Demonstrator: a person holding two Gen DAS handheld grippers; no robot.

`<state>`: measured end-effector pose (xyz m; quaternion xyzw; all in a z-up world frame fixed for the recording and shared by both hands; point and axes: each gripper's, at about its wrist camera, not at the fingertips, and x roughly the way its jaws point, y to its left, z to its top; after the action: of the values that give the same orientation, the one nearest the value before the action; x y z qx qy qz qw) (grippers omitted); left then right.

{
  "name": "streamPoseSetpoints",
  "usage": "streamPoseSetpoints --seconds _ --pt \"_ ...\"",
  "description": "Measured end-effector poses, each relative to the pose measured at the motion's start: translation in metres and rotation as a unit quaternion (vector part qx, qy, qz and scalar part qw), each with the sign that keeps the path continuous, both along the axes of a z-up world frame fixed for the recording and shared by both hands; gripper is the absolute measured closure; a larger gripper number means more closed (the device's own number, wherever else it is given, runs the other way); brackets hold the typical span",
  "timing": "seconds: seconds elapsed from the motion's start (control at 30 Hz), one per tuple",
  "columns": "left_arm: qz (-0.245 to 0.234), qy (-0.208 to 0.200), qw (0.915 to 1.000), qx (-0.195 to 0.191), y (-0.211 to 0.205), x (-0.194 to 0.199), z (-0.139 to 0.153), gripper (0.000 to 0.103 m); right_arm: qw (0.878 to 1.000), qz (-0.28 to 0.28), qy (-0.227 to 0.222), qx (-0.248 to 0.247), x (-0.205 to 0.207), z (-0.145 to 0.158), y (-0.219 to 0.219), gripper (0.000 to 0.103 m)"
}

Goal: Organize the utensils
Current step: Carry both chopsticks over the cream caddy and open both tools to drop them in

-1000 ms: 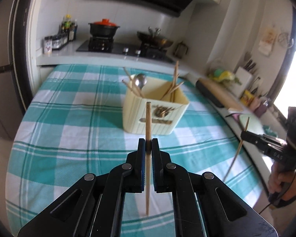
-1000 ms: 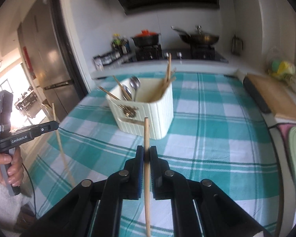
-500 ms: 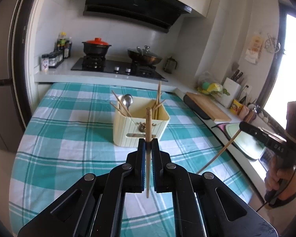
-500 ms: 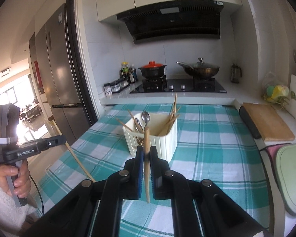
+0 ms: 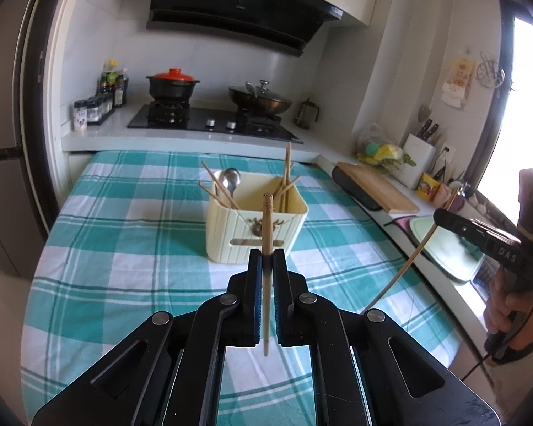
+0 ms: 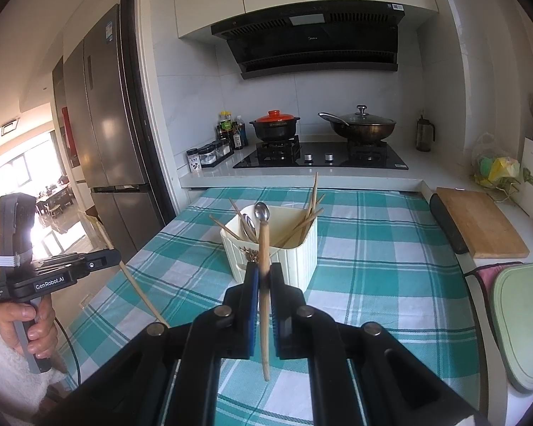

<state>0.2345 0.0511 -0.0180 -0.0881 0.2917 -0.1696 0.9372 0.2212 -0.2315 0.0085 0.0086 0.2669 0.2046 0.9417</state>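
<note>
The left gripper (image 5: 267,259) is clamped on a single wooden chopstick (image 5: 267,269), its blue-lined jaws pressed against the shaft near the middle. The chopstick stands almost upright between them, blunt end up, thin end hanging free below, clear of the tablecloth. The right gripper (image 6: 264,273) grips a second wooden chopstick (image 6: 263,294) the same way, its long axis near vertical with a slight lean, thick end up. Seen from the left wrist camera, that second chopstick slants down and to the left from the right gripper at the picture's right edge, held by a hand (image 5: 508,305). Beyond both grippers, in the middle of a table under a teal and white checked tablecloth (image 5: 124,248), sits a cream ribbed utensil holder (image 5: 256,227). Inside it, more chopsticks lean outward at the left and right ends, beside a metal spoon (image 5: 231,179) standing bowl up. Behind the table, a hob (image 6: 319,158) carries a red-lidded black pot (image 6: 274,126) and a lidded wok (image 6: 359,126)
</note>
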Motion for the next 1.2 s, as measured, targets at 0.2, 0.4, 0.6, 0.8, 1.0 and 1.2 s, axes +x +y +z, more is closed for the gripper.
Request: streamPoseSetpoints --seconds 0.2,0.4,0.6,0.8,1.0,1.2 --pt "-0.001 -0.024 0.9997 -0.009 0.004 0.012 0.031 0.099 1.000 -0.003 -0.004 -0.007 0.017 0.011 0.001 0.097" --pt "0.006 -0.102 0.9948 -0.003 -0.005 0.041 0.091 0.099 1.000 -0.005 -0.029 -0.009 0.057 0.042 0.009 0.097" --pt "0.034 -0.159 0.9865 0.020 -0.028 0.093 0.117 0.099 0.996 -0.003 -0.089 -0.008 0.093 0.075 0.027 0.097" --pt "0.044 -0.125 0.9909 0.023 -0.048 0.152 0.089 0.099 0.994 -0.012 -0.109 -0.004 0.139 0.062 0.045 0.097" --pt "0.027 -0.035 0.9980 0.045 -0.058 0.200 0.036 0.099 1.000 -0.002 -0.019 -0.007 0.196 0.010 0.057 0.097" --pt "0.029 0.047 0.9953 0.079 -0.067 0.237 -0.010 0.098 0.998 -0.002 0.065 -0.018 0.245 -0.040 0.068 0.095"
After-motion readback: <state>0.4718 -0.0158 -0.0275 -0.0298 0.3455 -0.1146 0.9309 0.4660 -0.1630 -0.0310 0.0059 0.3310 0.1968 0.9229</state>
